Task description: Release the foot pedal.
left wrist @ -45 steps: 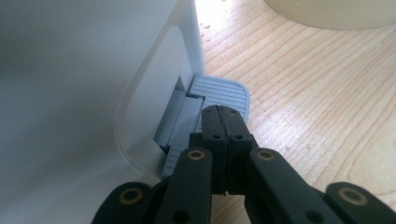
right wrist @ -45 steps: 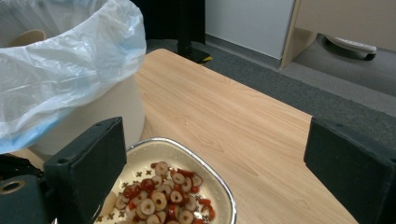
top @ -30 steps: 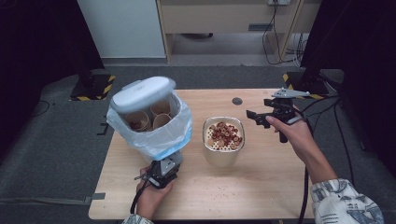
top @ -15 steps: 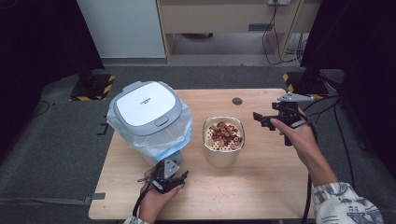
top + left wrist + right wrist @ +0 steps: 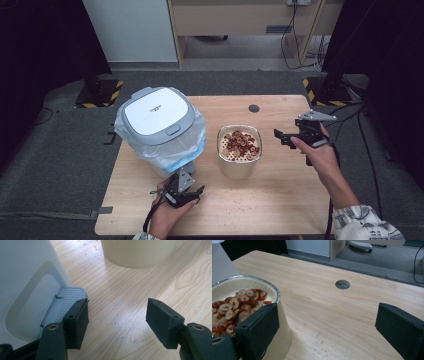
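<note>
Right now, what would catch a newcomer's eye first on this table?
Probably the white pedal bin at the table's left, lid shut, a blue bag bulging under its rim. Beside it stands a cream tub heaped with red-and-white dried fruit slices. A hand-held gripper waits at each side, fingers apart: left gripper, right gripper.

Lab / recording studio setup, not a home.
Black curtains (image 5: 45, 45) both sides of frame, hazard-taped stand bases (image 5: 97, 95) mid-left & mid-right, cables (image 5: 295, 30) top right, grey carpet (image 5: 60, 165), lone wood table (image 5: 280, 210) w/ cable hole.
</note>
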{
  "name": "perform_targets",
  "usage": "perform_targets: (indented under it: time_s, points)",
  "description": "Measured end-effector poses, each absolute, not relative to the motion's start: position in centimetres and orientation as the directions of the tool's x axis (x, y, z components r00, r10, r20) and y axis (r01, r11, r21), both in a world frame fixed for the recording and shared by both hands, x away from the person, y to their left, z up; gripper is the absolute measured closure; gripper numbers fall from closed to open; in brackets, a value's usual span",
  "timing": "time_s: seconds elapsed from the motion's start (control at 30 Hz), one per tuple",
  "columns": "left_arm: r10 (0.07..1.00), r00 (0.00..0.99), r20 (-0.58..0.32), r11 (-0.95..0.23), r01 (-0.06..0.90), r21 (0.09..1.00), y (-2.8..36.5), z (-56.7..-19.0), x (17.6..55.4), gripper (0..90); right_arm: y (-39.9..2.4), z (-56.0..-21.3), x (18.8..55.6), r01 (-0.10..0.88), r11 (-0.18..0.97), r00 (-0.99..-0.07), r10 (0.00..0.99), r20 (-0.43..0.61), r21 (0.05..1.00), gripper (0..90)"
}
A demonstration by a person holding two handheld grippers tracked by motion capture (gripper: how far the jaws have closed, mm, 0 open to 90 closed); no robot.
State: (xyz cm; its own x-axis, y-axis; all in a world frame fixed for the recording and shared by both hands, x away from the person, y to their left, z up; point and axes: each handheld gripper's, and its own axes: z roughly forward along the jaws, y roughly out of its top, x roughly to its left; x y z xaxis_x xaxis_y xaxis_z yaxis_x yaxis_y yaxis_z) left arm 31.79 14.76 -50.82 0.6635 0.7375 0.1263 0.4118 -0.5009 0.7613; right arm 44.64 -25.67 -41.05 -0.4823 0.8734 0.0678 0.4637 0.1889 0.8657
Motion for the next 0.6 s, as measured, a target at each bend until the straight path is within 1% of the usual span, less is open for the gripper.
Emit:
perform_targets:
  time_s: [0.03, 0.1, 0.37, 0.5, 0.6]
  points:
    - [0.737, 0.663, 0.126, -0.501, 0.412, 0.761, 14.8, -50.8, 31.8, 33.6, -25.7, -41.0, 44.6, 0.464, 0.189, -0.482, 0.873, 0.068, 0.866, 5.8]
    - [0.735, 0.666, 0.127, -0.505, 0.414, 0.757, 14.7, -50.9, 31.8, 33.6, -25.7, -42.1, 43.9, 0.468, 0.195, -0.481, 0.874, 0.063, 0.862, 5.6]
    - [0.739, 0.662, 0.124, -0.503, 0.42, 0.755, 14.7, -50.9, 31.8, 32.9, -25.9, -44.7, 42.6, 0.495, 0.184, -0.48, 0.872, 0.091, 0.849, 5.8]
    - [0.738, 0.663, 0.124, -0.505, 0.422, 0.752, 14.7, -50.9, 31.8, 32.8, -25.9, -45.5, 42.1, 0.491, 0.194, -0.48, 0.874, 0.078, 0.849, 7.8]
    - [0.738, 0.664, 0.122, -0.507, 0.425, 0.75, 14.6, -51.0, 31.8, 32.4, -26.0, -46.2, 41.8, 0.498, 0.199, -0.479, 0.875, 0.076, 0.844, 7.3]
